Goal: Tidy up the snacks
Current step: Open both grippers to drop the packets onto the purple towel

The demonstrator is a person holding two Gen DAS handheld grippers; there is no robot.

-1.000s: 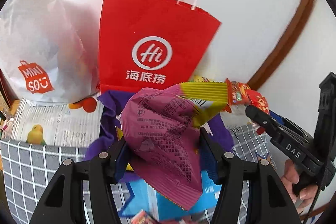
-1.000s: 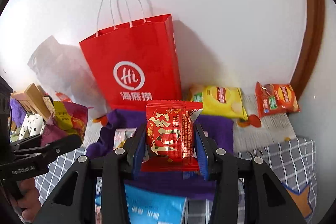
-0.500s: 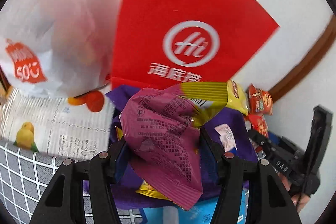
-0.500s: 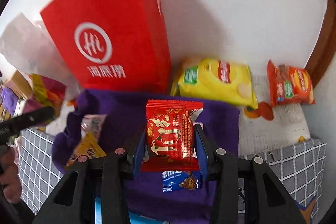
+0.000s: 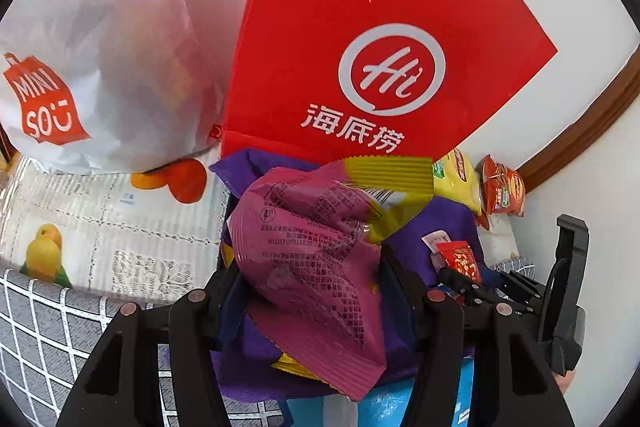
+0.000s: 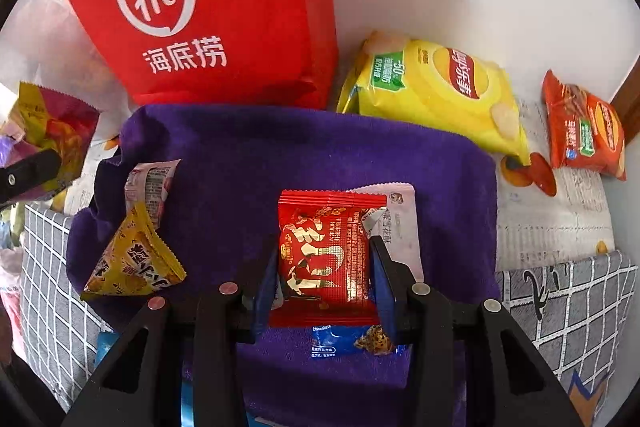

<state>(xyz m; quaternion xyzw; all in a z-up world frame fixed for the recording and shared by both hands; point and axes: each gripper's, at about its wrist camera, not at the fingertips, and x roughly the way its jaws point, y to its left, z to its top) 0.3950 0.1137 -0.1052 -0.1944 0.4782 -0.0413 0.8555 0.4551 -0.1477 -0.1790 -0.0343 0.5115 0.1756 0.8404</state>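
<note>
My left gripper (image 5: 310, 279) is shut on a magenta and yellow snack packet (image 5: 316, 259), held above the left part of a purple cloth bin (image 5: 444, 223). My right gripper (image 6: 324, 263) is shut on a small red snack packet (image 6: 324, 251), held low over the purple bin (image 6: 248, 163). The bin holds a yellow triangular packet (image 6: 132, 263), a white and pink packet (image 6: 150, 183), a white packet (image 6: 400, 227) and a blue chocolate packet (image 6: 352, 341). The right gripper with its red packet (image 5: 458, 259) shows at the right of the left wrist view.
A red paper bag (image 6: 208, 11) stands against the wall behind the bin, with a white Miniso bag (image 5: 92, 39) to its left. A yellow chip bag (image 6: 436, 91) and an orange chip bag (image 6: 584, 131) lie at the right. A blue box (image 5: 384, 403) lies under the bin's near edge.
Both grippers have moved forward and down toward the purple bin, each keeping its packet. The red bag looms larger and the bin's contents have come into the right wrist view.
</note>
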